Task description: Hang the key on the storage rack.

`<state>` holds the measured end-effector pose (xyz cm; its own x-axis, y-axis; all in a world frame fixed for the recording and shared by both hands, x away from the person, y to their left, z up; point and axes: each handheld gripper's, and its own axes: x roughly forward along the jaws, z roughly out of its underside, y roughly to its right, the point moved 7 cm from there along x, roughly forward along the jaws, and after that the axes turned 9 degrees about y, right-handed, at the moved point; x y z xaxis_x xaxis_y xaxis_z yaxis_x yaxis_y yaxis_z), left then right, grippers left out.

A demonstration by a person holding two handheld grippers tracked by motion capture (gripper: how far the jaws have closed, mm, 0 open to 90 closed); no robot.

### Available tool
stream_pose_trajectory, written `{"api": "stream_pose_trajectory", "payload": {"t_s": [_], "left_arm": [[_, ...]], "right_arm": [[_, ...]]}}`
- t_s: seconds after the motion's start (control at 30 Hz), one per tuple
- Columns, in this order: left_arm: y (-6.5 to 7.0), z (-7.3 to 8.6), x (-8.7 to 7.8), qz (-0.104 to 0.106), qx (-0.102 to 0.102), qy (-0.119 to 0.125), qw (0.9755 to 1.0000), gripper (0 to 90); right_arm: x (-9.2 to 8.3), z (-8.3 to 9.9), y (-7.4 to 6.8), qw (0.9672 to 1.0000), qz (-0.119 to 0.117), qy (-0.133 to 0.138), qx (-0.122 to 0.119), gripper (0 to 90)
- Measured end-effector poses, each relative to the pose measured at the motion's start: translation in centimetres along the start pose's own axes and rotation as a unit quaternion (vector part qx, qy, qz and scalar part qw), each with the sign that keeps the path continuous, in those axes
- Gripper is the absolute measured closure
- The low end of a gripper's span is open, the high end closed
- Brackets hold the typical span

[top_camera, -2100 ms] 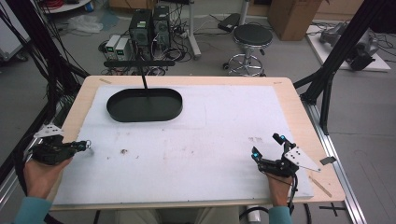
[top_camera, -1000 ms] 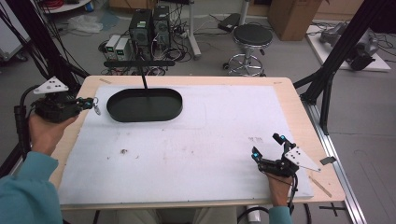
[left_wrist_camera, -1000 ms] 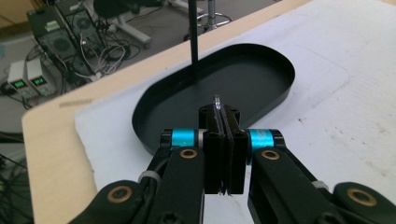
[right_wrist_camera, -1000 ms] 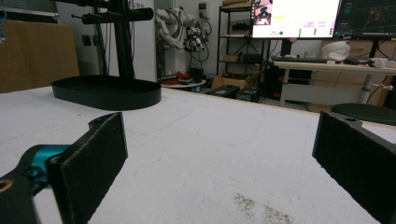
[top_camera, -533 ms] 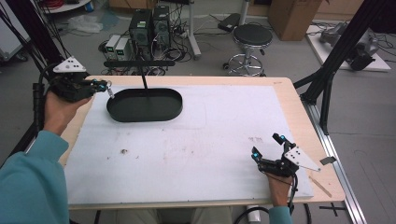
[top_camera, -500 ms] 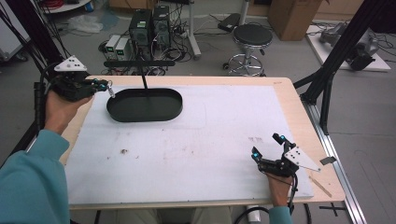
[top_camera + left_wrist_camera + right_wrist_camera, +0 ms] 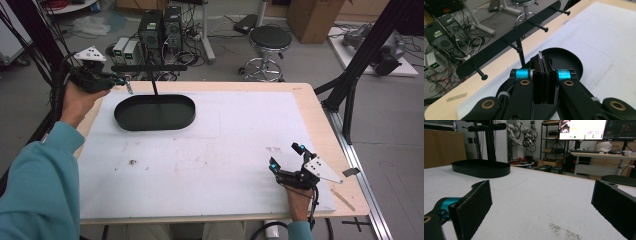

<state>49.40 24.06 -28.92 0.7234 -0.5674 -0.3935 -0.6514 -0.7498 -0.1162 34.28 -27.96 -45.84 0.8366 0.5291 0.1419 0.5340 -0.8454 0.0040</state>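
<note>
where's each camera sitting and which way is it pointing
High view: above the person's side, looking forward and down on the table; both forearms, left gripper and right gripper show.
Left gripper view: rides the left gripper, looking over its shut jaws, pinching a thin metal ring, at the black peg rack.
Right gripper view: low over the table, between open jaws.
All three share the rack's oval black base.

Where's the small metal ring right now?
In the left gripper view, the metal ring is pinched in the left gripper, just before the black peg rack.
</note>
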Motion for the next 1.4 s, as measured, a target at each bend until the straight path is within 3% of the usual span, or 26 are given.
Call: {"api": "stream_pose_trajectory", "payload": {"t_s": [0.5, 0.57, 1.0, 1.4], "left_arm": [[-1.1, -1.1, 2.4, 0.007, -0.004, -0.020, 0.9998, 88.2], [-1.1, -1.3, 2.7, 0.009, -0.009, -0.013, 0.9998, 88.2], [-1.5, -0.2, 4.3, 0.012, -0.014, -0.039, 0.9991, 88.2], [-2.1, 0.3, 4.8, 0.007, -0.021, -0.041, 0.9989, 88.2]], "right_arm": [[0.0, 0.0, 0.0, 1.0000, 0.001, -0.002, -0.001, 2.5], [0.0, 0.0, 0.0, 1.0000, 0.002, -0.002, -0.001, 2.5], [0.0, 0.0, 0.0, 1.0000, 0.001, -0.004, -0.001, 2.5], [0.0, 0.0, 0.0, 1.0000, 0.001, -0.004, -0.001, 2.5]]}}
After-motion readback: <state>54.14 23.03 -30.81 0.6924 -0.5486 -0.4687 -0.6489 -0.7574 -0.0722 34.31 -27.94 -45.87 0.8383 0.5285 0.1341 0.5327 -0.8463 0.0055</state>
